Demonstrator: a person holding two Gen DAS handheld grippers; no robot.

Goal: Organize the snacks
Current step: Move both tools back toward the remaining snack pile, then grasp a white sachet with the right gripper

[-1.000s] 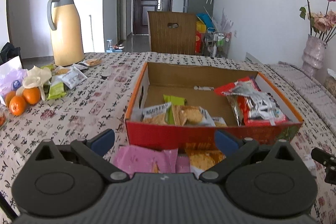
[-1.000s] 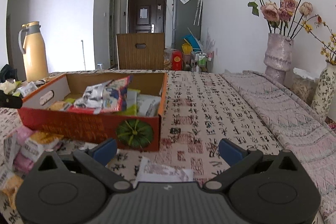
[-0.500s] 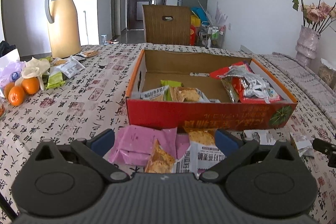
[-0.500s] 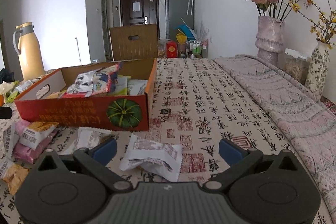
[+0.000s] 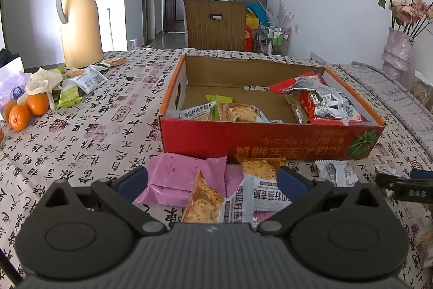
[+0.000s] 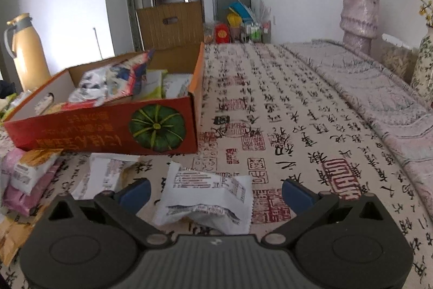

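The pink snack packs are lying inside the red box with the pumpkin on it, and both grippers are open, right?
Not quite. The pink snack packs lie on the tablecloth in front of the red box, outside it, as the left wrist view shows. The left gripper and right gripper are indeed open.

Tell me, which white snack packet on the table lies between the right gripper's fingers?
The crumpled white packet, printed side up, lies alone between the open right gripper; the other white packet sits further left.
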